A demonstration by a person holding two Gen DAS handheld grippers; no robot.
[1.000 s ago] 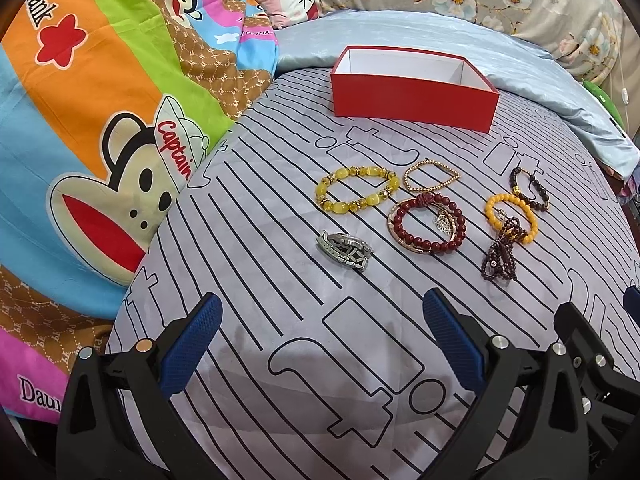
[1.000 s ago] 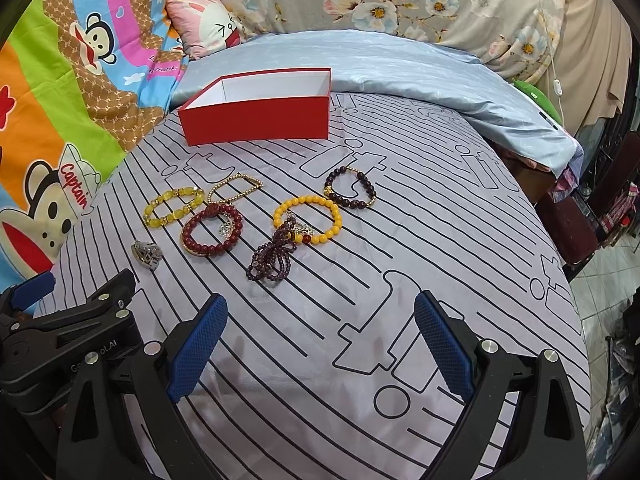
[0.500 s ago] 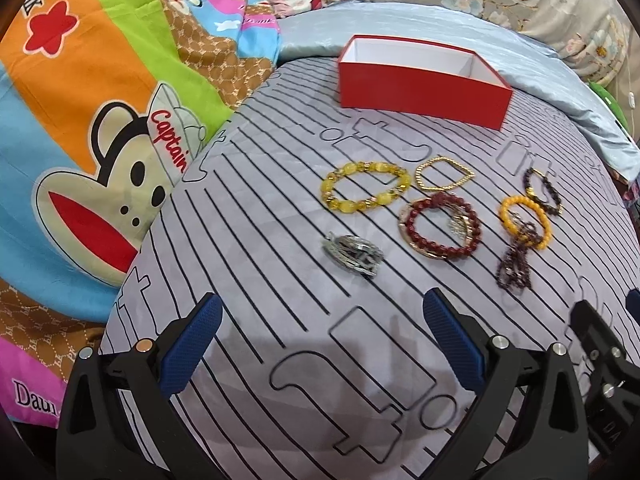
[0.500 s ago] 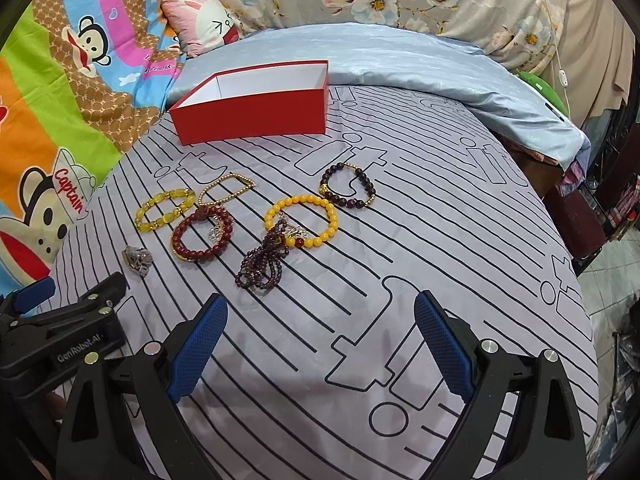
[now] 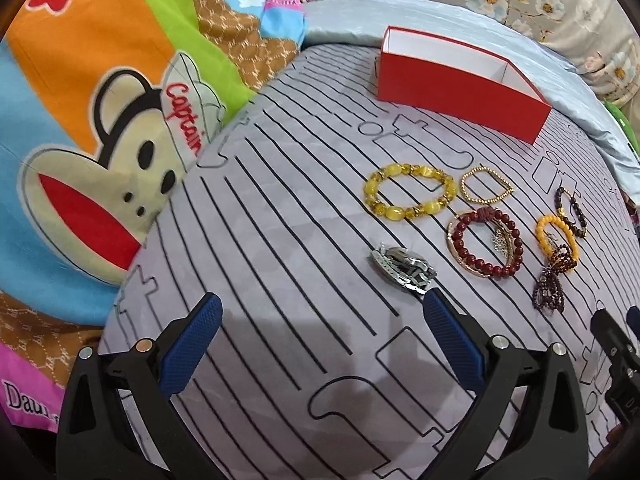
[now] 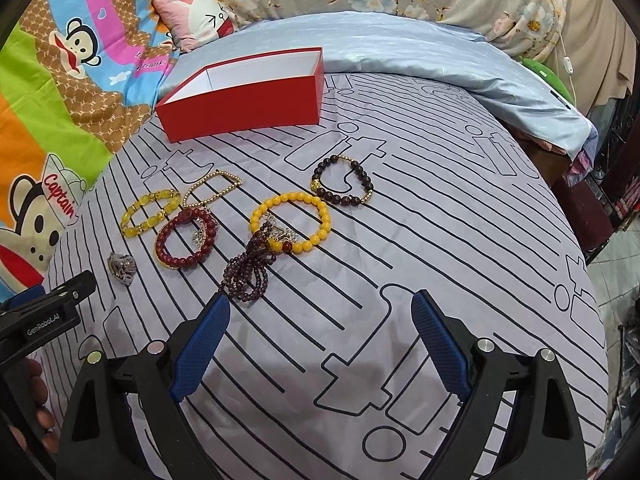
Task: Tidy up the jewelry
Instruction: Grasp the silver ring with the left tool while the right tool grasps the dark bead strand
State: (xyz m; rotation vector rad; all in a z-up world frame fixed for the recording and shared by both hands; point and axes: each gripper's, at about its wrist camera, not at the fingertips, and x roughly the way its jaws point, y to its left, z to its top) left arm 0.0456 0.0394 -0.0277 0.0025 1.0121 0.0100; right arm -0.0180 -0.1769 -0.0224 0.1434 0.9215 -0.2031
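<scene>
Both grippers hang over the bed (image 6: 400, 264) with nothing in them: the left gripper (image 5: 320, 340) has its jaws spread wide, and so does the right gripper (image 6: 320, 340). All the jewelry lies loose on the striped grey sheet, and the red box (image 6: 244, 104) stands empty at about twelve o'clock from the pieces, well apart from them.

Nearest the left gripper is the metal watch (image 5: 402, 270), its band folded up, just beyond the right-hand blue finger (image 5: 450, 340). I'd judge it the heaviest and stiffest piece, and slick; a pinch across the folded band should hold better than one on the face.

The yellow glass-bead bracelet (image 5: 410, 196) and the dark red bead bracelet (image 5: 486, 242) look like beads on elastic: light, floppy, apt to roll between the pads. Take either across one side of the ring, not over the whole loop. The red one has a small silvery chain lying inside it, which could snag or come along.

The thin gold bead bracelet (image 5: 486, 188) at one o'clock from the yellow one lies flat and will be hard to get under on soft bedding. By the right gripper, the purple bead strand (image 6: 248, 272) overlaps the orange bead bracelet (image 6: 290, 222), so lifting one may drag the other. The dark brown bead bracelet (image 6: 342, 182) lies clear by itself.
</scene>
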